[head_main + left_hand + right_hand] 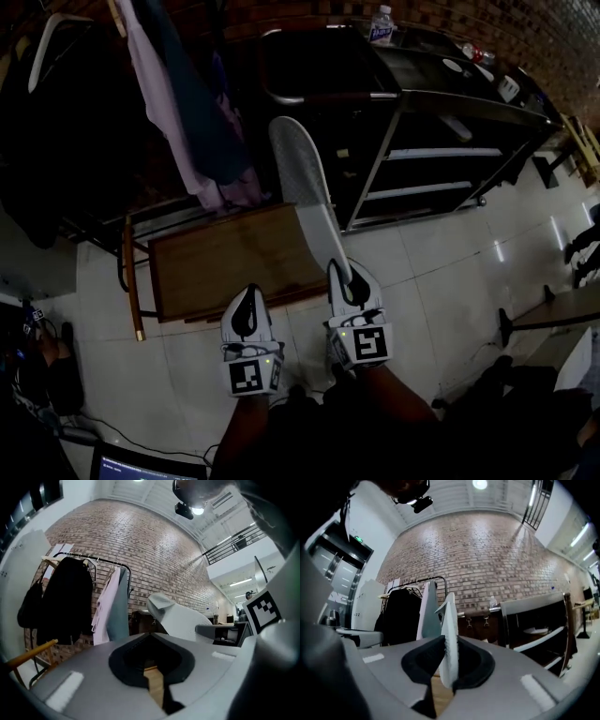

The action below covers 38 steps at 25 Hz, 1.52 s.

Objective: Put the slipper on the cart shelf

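Right gripper (pixel 349 281): claw pinched on the heel end of the white slipper (pixel 305 187). In the right gripper view the sole stands edge-on between the dark pads (pixel 471 660), clamped from both sides. In the head view the slipper reaches away from the claw toward 11 o'clock, with its toe in the air above the far edge of a wooden table (pixel 225 258).

Left gripper (pixel 247 302): just beside the right one, at its 9 o'clock. The claw is pressed together with nothing in it. The left gripper view shows only a narrow slit with wood behind it.

Cart (pixel 450 94): black frame, at 1 o'clock from the grippers. Its pale shelves (pixel 441 153) sit inside, and a water bottle (pixel 381 25) stands on its top at the far left corner. The slipper is not on any shelf. Pale floor tiles (pixel 422 272) lie between the right gripper and the cart's foot.

Surroundings:
- The wooden table lies directly ahead at 12 o'clock, under the slipper.
- A clothes rack is at 11 o'clock, with a pink garment (pixel 155 94) and a blue-grey garment (pixel 202 112) hanging over the table's far side.
- A wooden chair frame (pixel 131 281) touches the table's left end at 9 o'clock.
- A laptop screen (pixel 131 466) is at 7 o'clock.
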Available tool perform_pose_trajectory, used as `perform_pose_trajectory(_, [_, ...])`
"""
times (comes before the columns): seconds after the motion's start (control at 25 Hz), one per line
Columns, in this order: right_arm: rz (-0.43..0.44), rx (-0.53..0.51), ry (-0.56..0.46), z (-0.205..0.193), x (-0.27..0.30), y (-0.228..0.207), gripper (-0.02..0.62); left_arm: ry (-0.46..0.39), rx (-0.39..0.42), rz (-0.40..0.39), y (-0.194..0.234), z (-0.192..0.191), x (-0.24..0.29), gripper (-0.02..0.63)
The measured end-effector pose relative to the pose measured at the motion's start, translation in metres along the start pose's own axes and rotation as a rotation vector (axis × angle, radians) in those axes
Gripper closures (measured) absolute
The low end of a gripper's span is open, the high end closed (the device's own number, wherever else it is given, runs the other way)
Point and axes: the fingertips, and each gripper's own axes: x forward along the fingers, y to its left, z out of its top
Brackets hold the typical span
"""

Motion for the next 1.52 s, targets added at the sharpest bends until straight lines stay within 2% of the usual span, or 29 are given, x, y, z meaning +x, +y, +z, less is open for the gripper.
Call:
perform_pose_trajectory(0.24, [-0.001, -0.083, -0.082, 0.046, -0.001, 0.003, 0.535, -0.058, 0.024, -0.007, 0.001, 0.028, 0.001, 0.589])
perform_pose_trajectory(0.36, [0.001, -0.107, -0.099, 0.057, -0.002, 0.007, 0.534, -0.052, 0.063, -0.005, 0.003, 0.032, 0.003, 0.589])
perform_pose_trajectory(0.72, [0.019, -0.15, -0.083, 0.057, -0.008, 0.021, 0.534, -0.11, 0.085, -0.02, 0.005, 0.05, -0.009, 0.589])
perform_pose_trajectory(0.92, [-0.027, -0.165, -0.065, 0.053, -0.022, 0.018, 0.534, -0.119, 0.09, -0.055, 0.001, 0.052, -0.017, 0.589])
perform_pose_trajectory(1.24, [-0.109, -0.146, -0.055, 0.036, -0.036, -0.02, 0.534, -0.118, 0.119, -0.118, -0.025, 0.043, -0.003, 0.589])
perform_pose_trajectory(1.4, [-0.125, -0.2, 0.002, 0.024, -0.043, -0.065, 0.534, -0.093, 0.093, -0.101, -0.05, 0.033, 0.021, 0.589])
perform_pose_trajectory(1.52, [-0.149, -0.163, 0.021, 0.009, -0.042, -0.11, 0.534, -0.073, 0.096, -0.089, -0.071, 0.021, 0.049, 0.589])
